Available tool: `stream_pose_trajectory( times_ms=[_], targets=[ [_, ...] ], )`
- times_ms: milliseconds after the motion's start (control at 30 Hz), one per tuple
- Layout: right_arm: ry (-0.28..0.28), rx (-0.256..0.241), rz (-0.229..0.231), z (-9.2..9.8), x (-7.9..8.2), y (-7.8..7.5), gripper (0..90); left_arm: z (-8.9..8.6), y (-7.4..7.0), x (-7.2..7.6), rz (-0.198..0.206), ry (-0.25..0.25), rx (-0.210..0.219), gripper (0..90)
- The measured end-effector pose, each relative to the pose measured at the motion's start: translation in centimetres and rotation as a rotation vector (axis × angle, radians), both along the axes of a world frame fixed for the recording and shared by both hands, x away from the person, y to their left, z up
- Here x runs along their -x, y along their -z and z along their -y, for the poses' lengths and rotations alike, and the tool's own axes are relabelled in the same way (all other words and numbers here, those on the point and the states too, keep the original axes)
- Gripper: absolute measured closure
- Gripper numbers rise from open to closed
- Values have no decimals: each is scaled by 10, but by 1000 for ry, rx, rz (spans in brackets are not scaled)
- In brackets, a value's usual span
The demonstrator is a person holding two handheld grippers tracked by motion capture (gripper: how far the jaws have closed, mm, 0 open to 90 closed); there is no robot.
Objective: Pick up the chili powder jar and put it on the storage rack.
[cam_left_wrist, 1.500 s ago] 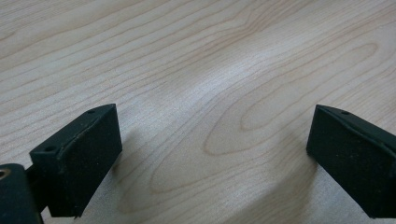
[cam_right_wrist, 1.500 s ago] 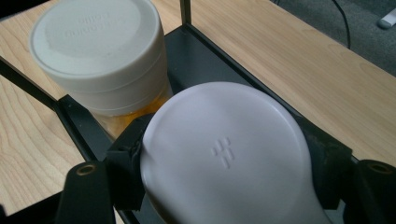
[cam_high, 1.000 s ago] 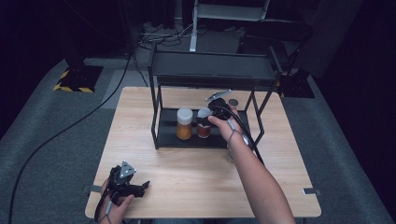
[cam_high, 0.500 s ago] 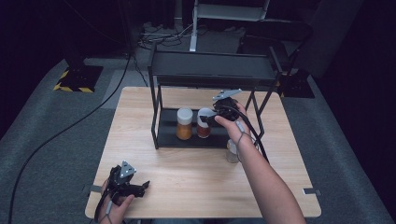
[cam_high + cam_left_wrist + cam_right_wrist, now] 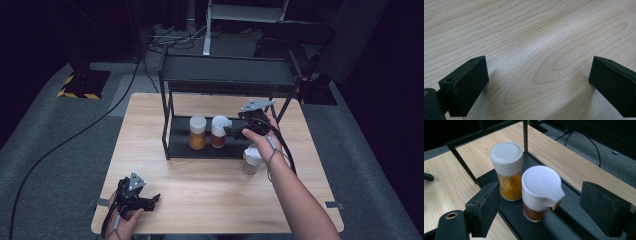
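Right gripper (image 5: 541, 207), jaws spread wide, faces small red-spice glass jar with white spouted plastic cap (image 5: 540, 192) on black metal shelf (image 5: 180, 145); jar likely light, rigid, smooth, breakable — best grasped around cap; left gripper (image 5: 536, 82) parted over wooden table (image 5: 536, 30)

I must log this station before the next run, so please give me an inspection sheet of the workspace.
Surface: wooden table, bare at front.
Job's things: orange spice jar and red spice jar upright on rack's lower shelf; third jar on table.
Clutter: nothing seen.
Grippers: right gripper open, jaws either side of red spice jar, apart from it; left gripper open over table.
Cables: black cable on floor.
Surroundings: grey carpet, dark.
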State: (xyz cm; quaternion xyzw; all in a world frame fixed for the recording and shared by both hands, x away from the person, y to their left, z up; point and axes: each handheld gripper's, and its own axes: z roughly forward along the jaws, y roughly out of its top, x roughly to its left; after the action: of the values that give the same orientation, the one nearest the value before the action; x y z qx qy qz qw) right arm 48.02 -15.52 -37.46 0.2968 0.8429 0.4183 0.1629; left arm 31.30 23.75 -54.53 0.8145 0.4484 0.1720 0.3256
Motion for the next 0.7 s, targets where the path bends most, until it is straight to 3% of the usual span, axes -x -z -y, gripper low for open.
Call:
stream_pose_trajectory(
  times_ms=[700],
  targets=[
    [11, -18, 16, 43, 31, 2, 172, 0, 0, 0, 0, -6, 1, 18]
  ],
)
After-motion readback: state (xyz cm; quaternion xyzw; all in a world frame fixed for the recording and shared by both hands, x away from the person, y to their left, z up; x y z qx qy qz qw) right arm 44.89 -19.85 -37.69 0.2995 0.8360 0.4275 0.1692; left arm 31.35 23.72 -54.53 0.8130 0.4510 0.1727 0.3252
